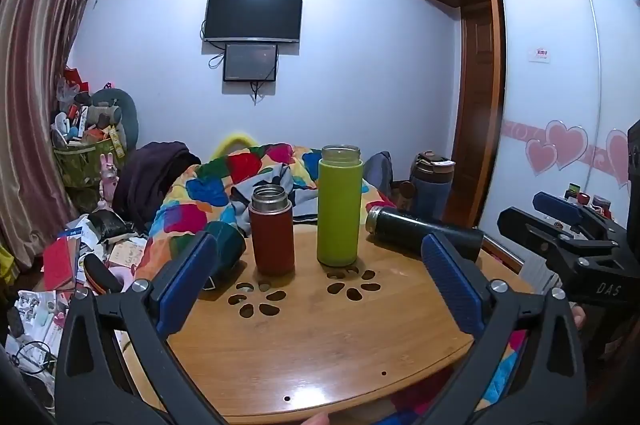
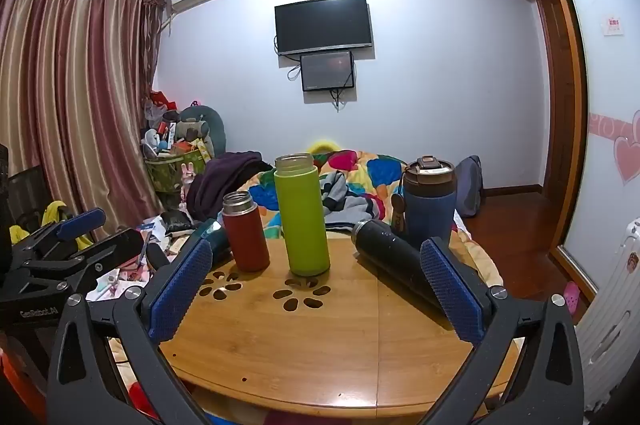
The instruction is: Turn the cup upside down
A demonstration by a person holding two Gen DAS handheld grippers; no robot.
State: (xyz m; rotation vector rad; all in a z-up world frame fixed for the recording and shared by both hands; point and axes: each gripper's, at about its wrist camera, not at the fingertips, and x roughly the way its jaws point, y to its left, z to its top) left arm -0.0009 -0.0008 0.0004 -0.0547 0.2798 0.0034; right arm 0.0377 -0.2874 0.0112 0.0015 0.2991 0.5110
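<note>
A round wooden table (image 1: pixel 320 337) holds several lidless flasks. A red cup (image 1: pixel 272 231) and a taller green cup (image 1: pixel 339 211) stand upright, mouths up. A black cup (image 1: pixel 424 231) lies on its side at the right, mouth to the left. A dark teal cup (image 1: pixel 224 251) lies at the left, partly behind my left finger. My left gripper (image 1: pixel 320 273) is open and empty above the table's near half. My right gripper (image 2: pixel 316 281) is open and empty; the red cup (image 2: pixel 245 235), green cup (image 2: pixel 303 215) and black cup (image 2: pixel 394 261) lie ahead of it.
A blue tumbler with a brown lid (image 2: pixel 429 203) stands beyond the table's far right. A bed with a colourful quilt (image 1: pixel 224 193) lies behind. Clutter (image 1: pixel 60 265) covers the floor at left. The right gripper (image 1: pixel 568 241) shows in the left wrist view.
</note>
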